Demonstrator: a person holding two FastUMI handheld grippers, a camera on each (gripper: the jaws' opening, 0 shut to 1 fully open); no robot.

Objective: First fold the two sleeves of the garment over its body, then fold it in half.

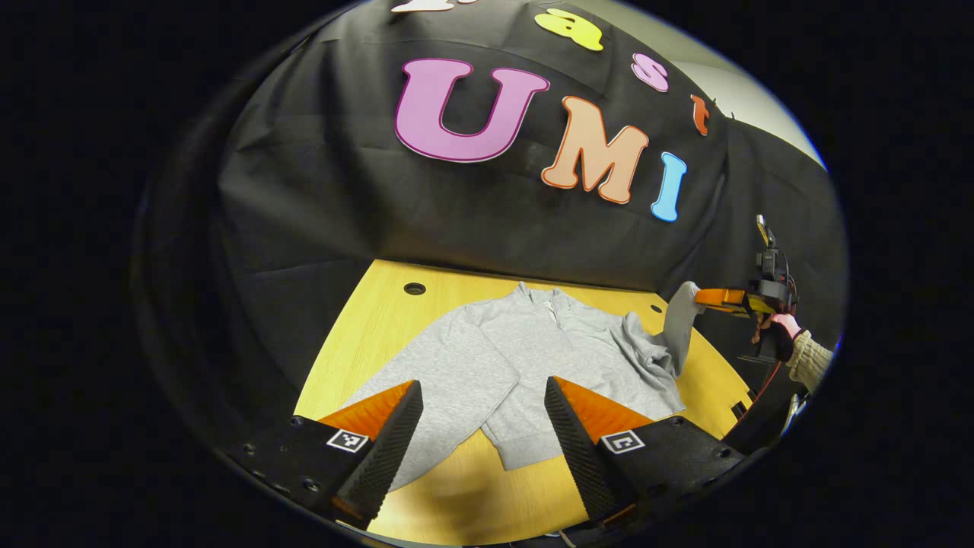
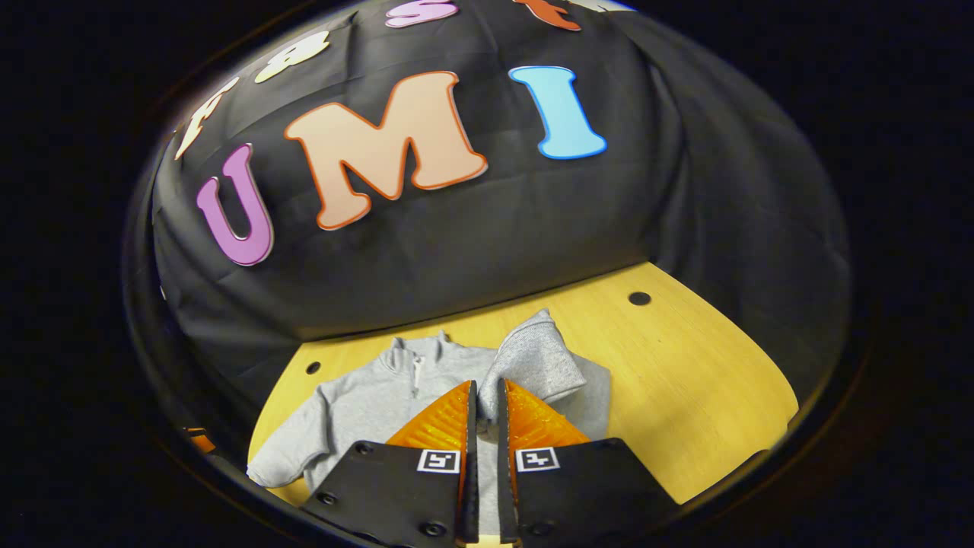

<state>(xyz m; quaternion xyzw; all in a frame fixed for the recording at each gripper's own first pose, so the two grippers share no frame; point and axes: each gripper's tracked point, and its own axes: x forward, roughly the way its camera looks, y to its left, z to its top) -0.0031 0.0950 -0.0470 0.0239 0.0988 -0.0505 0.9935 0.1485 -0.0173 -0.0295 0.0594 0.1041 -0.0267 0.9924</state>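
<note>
Nearest to you, your left gripper (image 1: 483, 426) hangs with its fingers spread wide and nothing between them, above the near hem of the grey garment (image 1: 525, 358). The garment lies flat on the yellow table (image 1: 358, 342), collar toward the black cloth wall. Its left sleeve (image 1: 456, 365) already lies folded across the body. Further right, your right gripper (image 2: 485, 403) has its fingers nearly closed on the right sleeve (image 2: 533, 358), with cloth pinched between them, and the sleeve is lifted off the table. In my judgement the sleeve step is in hand. The next move calls for carrying this sleeve leftward over the body, laying it smooth, then releasing it. The half fold is not yet done.
</note>
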